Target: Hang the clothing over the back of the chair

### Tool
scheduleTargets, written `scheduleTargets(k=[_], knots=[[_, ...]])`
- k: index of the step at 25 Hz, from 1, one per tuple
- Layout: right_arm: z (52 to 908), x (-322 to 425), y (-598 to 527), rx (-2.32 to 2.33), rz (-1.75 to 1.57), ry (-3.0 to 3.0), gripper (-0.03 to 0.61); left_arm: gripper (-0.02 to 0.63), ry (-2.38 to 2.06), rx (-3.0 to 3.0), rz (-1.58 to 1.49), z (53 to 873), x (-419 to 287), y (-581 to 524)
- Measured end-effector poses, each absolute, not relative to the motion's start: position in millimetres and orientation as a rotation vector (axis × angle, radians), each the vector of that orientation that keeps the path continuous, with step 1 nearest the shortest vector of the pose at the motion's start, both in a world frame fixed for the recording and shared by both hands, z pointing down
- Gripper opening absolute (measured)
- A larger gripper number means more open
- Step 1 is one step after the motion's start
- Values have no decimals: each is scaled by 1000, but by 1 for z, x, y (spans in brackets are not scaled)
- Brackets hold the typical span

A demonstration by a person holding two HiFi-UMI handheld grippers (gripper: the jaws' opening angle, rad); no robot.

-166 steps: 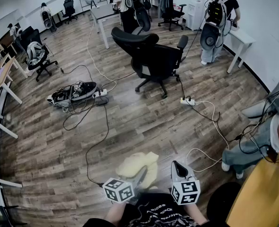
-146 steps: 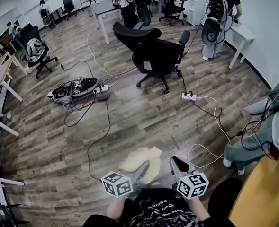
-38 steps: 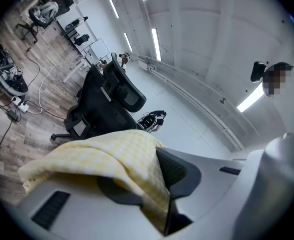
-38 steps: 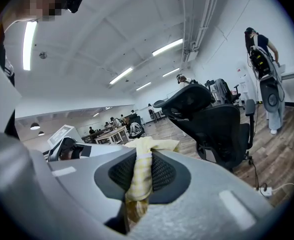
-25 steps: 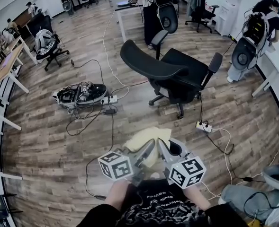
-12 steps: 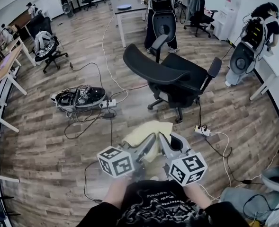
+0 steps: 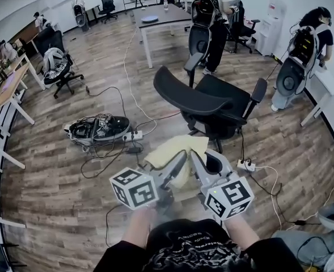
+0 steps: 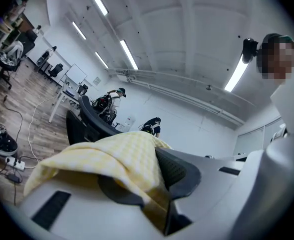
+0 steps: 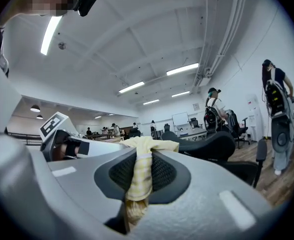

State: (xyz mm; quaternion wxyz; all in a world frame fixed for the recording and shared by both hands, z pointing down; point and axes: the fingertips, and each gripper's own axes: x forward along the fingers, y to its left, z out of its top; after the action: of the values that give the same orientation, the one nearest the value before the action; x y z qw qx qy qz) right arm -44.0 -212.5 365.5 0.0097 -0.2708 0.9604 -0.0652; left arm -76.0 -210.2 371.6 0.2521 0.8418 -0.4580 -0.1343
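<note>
two grippers share the load: the left gripper (image 7: 180,160) and the right gripper (image 7: 196,161) sit side by side, tips nearly touching, each with its fingers (image 9: 162,175) clamped on a fold of the yellow checked clothing (image 7: 173,148). in the left gripper view the cloth bulges over one pad and runs down into the narrow slot between the fingers. in the right gripper view a thin bunched strip is pinched between the pads. the garment is held in the air in front of the person, just short of the black chair (image 7: 196,99), whose curved backrest is on the near side, with the seat beyond it.

the step in hand looks like the carry and lift toward that backrest. to do it well, i would bring both grips above the top edge before going forward, so the dangling part does not snag on the near face. spreading the grippers apart first would open the bunched cloth so it drapes evenly. lower it with roughly half on each side of the edge, then let go with both together. it looks like a wheeled office chair, so a push may roll it. mind the power strip (image 7: 245,165) on the floor (image 7: 59,169) near its base.
</note>
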Motion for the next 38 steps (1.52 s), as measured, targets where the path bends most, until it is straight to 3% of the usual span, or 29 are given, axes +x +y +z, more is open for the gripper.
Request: scheduleTargets(k=[19, 38], knots=[[205, -83, -268, -725, 261, 2840, 38, 87, -1364, 2576, -337, 208, -115, -271], [105, -80, -350, -905, 452, 2665, 38, 87, -1157, 2848, -279, 106, -111, -359]])
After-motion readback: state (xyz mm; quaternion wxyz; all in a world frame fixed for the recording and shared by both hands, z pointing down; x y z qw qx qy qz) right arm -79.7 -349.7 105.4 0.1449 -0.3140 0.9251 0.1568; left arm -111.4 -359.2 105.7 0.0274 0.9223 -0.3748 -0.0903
